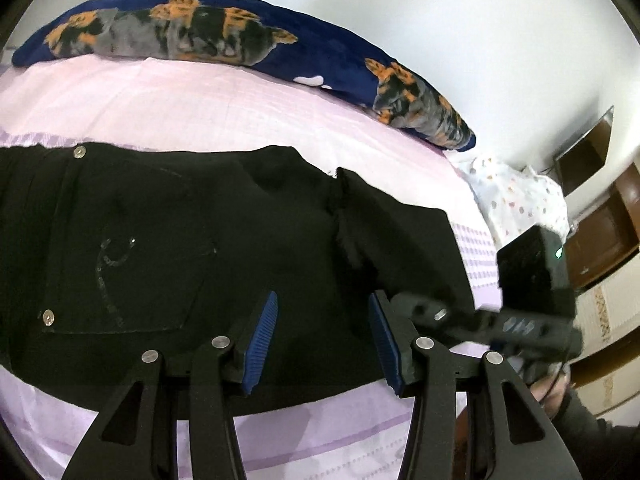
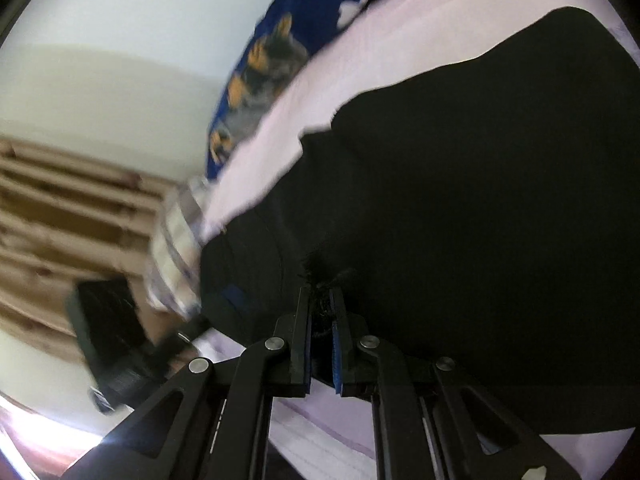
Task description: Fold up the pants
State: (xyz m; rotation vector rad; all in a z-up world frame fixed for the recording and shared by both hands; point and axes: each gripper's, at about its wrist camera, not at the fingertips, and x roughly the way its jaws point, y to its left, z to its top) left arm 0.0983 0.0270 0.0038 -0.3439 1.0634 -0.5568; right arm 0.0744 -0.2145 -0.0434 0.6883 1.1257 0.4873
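The black pants lie lengthwise across the bed, frayed hem clamped in the right gripper, while the left gripper hovers spread apart over mid-leg.

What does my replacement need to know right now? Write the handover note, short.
Left gripper: open, holding nothing, poised over the black pants.
Right gripper: shut on a frayed edge of the pants; that view is motion-blurred.
The pants lie on the pink bedsheet, back pocket up, with one part already folded over. A blue patterned pillow lies behind them.
Done: at least one fold appears made.
Left: probably lay down the pinched edge, release it and smooth the fold; whether more folds are needed cannot be told.
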